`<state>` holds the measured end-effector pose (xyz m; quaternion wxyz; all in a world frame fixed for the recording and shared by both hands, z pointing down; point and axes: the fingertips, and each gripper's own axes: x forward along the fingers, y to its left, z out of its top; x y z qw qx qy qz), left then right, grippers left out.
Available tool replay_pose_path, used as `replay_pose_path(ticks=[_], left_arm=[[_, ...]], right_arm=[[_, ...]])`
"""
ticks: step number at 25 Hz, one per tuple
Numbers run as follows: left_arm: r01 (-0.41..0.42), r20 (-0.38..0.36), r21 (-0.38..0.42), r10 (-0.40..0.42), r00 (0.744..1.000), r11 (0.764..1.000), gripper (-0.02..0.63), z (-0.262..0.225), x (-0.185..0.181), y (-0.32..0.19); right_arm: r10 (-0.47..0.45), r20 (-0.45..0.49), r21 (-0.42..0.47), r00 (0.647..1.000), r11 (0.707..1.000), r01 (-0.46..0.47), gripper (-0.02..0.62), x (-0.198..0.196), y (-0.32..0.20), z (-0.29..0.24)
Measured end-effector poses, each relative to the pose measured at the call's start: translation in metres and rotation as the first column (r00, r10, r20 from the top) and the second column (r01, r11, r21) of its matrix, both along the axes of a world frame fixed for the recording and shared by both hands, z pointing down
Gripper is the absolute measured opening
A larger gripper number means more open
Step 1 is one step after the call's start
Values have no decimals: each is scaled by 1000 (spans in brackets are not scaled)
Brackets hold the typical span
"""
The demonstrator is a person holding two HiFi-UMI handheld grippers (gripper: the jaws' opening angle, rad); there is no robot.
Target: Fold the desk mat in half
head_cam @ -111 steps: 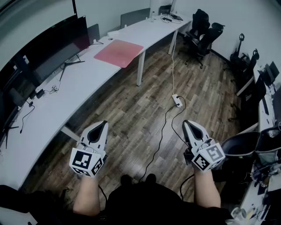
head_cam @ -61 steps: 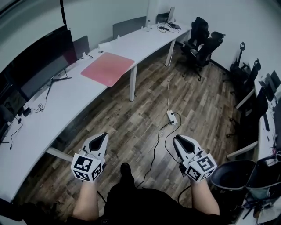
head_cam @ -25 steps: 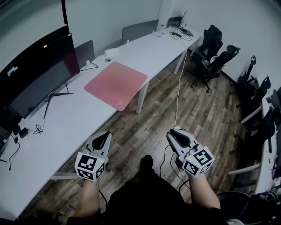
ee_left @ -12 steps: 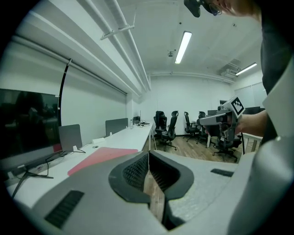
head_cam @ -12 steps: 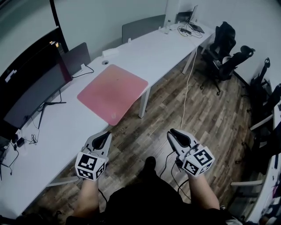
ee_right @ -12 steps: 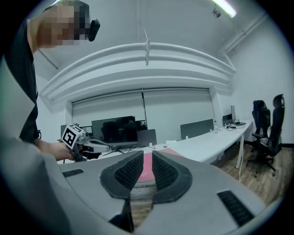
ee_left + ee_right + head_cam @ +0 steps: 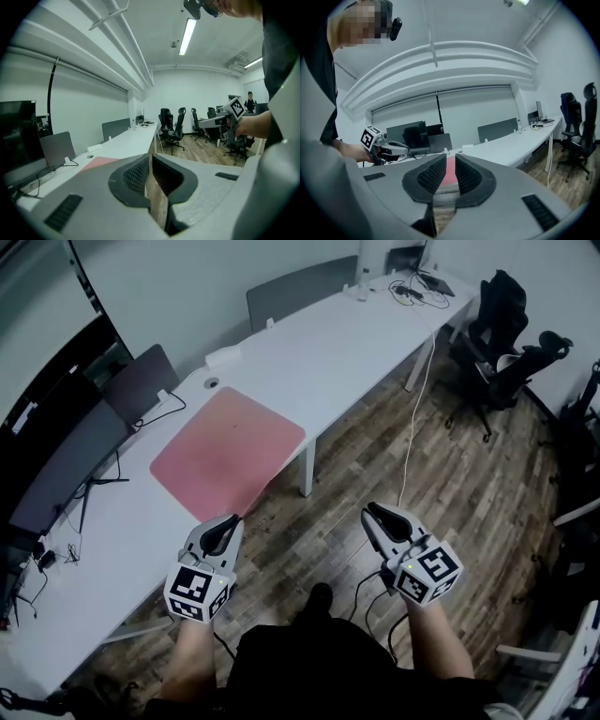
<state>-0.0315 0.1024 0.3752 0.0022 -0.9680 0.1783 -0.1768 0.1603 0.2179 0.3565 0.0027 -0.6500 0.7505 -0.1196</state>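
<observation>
You're still on the approach here, so no folding has started yet. The desk mat (image 7: 228, 454) is lying flat and unfolded on the white desk (image 7: 356, 334), left of centre in the head view, with its near corner close to the desk's front edge.

Your left gripper (image 7: 229, 523) is closed right up with nothing in it, sitting just below the mat in the picture but not touching it. Your right gripper (image 7: 375, 514) has its jaws cracked a little apart and is empty too. It's out over the wood floor (image 7: 469, 474), well clear of the desk.

Next up, I reckon: close the last bit of distance, open both sets of jaws, and work a jaw under one edge. A thin flat mat probably won't give you much to bite on, so that corner by the desk edge looks like your best way in.

Compared with a few seconds back, the mat was small and far off in the upper part of the frame. Now it's much bigger and nearer, while both grippers are carried the same as before.
</observation>
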Motion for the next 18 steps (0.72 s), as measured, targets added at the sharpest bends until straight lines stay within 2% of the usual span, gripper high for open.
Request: replay_pose_path(ticks=[3, 10, 18], left_arm=[[22, 18, -3, -22, 1000, 1000, 6, 3, 12, -9], [72, 46, -34, -70, 996, 997, 31, 18, 13, -33], [100, 52, -106, -95, 994, 989, 93, 50, -4, -72]], right_arm=[[-29, 20, -11, 999, 1000, 29, 55, 10, -12, 6], [-85, 36, -28, 996, 996, 86, 55, 15, -49, 18], [-187, 15, -91, 982, 978, 188, 57, -14, -125, 34]])
